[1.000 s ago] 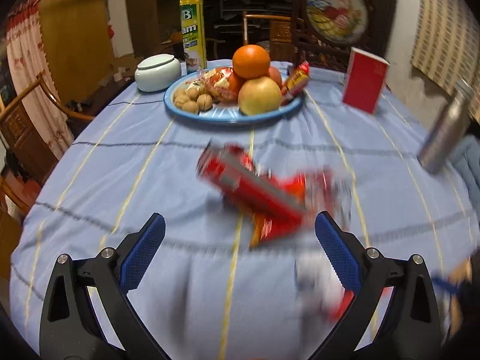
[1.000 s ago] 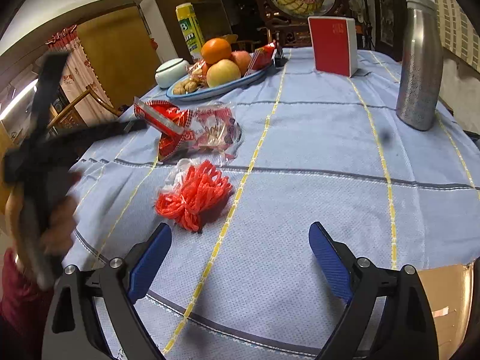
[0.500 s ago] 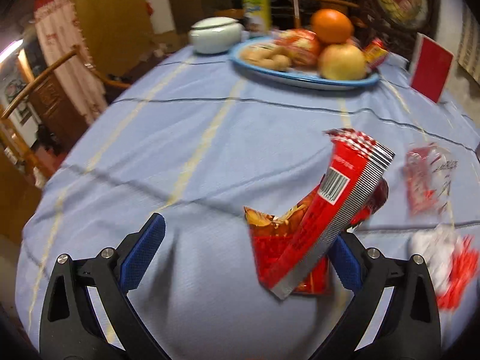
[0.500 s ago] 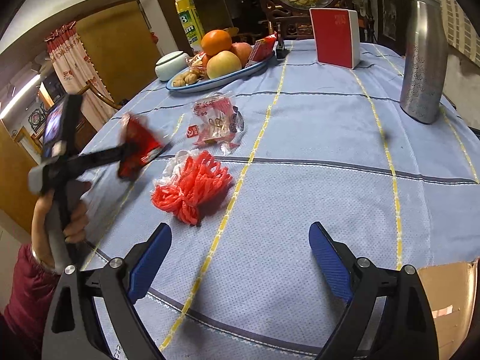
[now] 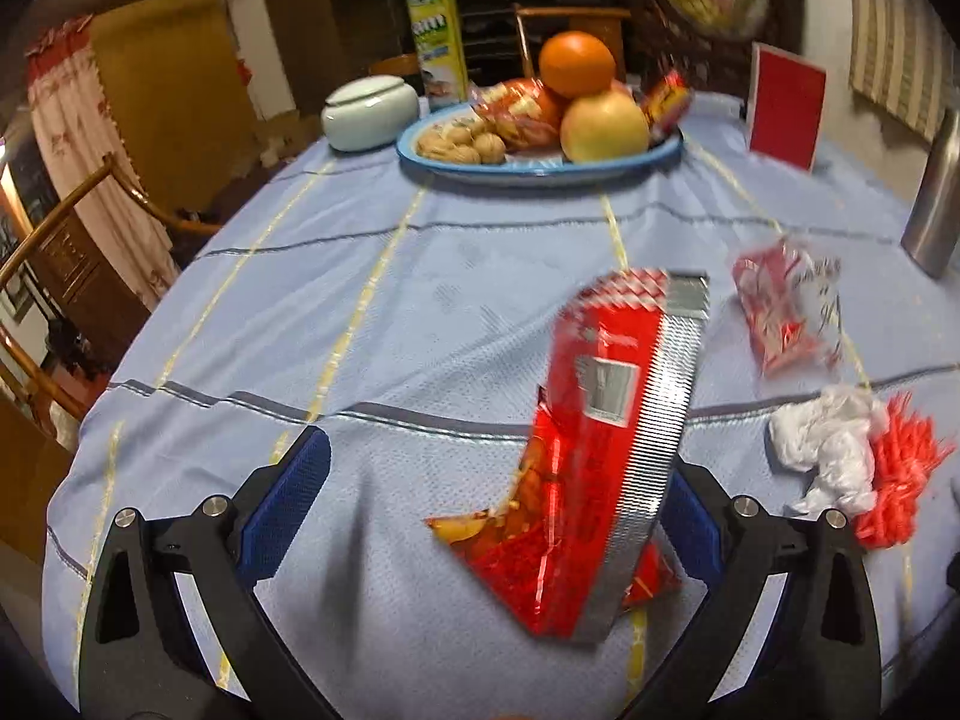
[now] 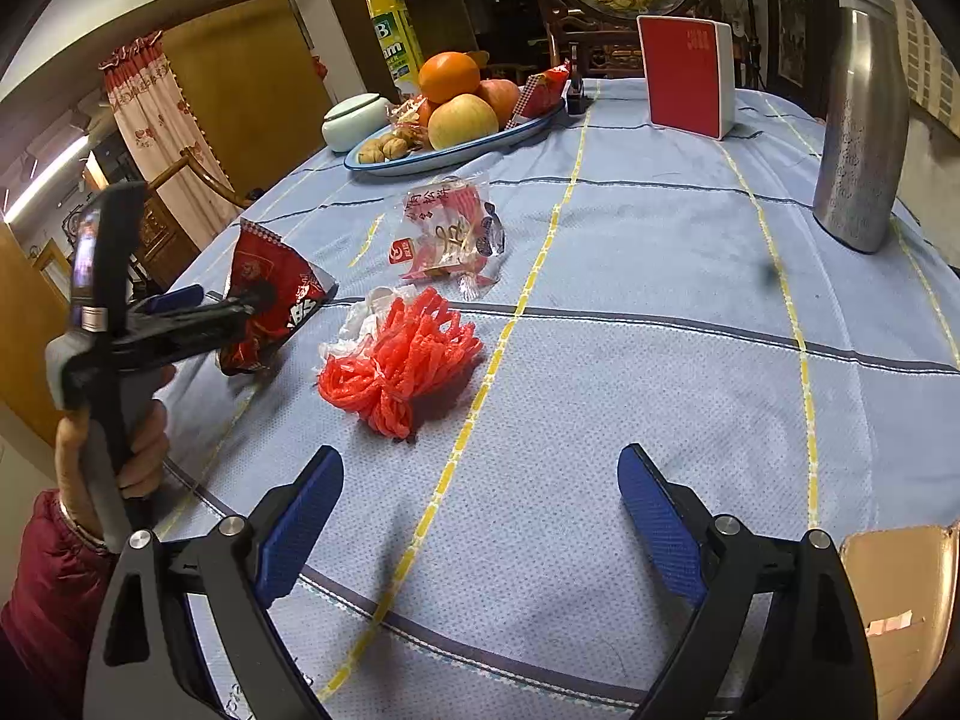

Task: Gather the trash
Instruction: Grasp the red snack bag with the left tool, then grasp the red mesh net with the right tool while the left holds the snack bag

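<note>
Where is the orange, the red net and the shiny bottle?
orange (image 6: 449, 77): right wrist view, middle of its peel.
red net (image 6: 402, 354): right wrist view, middle of the bunched mesh.
shiny bottle (image 6: 864, 132): right wrist view, middle of its metal body.

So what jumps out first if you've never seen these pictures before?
The red snack wrapper hanging on the left gripper, lifted off the blue tablecloth. Next, the bright red mesh net lying in front of the open right gripper. At the far end sits a blue plate piled with fruit and walnuts.
</note>
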A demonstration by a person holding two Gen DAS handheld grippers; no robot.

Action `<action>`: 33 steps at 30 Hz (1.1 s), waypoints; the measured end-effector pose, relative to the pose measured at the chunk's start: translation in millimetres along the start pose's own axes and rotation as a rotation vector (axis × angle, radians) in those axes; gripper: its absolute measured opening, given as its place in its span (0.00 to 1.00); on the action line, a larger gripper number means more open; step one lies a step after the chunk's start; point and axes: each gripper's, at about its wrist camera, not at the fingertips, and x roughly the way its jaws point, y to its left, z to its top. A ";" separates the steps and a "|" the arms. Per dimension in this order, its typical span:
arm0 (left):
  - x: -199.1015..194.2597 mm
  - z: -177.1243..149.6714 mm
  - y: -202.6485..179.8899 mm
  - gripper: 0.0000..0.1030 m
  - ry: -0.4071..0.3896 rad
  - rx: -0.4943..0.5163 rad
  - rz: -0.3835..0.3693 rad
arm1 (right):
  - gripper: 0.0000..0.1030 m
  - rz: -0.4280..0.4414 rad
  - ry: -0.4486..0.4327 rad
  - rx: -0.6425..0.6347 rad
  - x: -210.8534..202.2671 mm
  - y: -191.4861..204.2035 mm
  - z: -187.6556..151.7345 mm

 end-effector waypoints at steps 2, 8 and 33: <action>0.2 -1.0 -1.2 0.94 0.006 0.000 -0.033 | 0.89 0.003 -0.003 0.000 -0.6 -0.1 -0.1; 1.3 0.7 -11.8 0.94 -0.017 0.043 -0.039 | 0.89 0.012 0.001 0.003 0.2 -0.2 -0.8; -11.8 4.6 24.6 0.67 -0.049 -0.119 -0.090 | 0.89 0.018 0.043 -0.006 37.8 34.7 35.1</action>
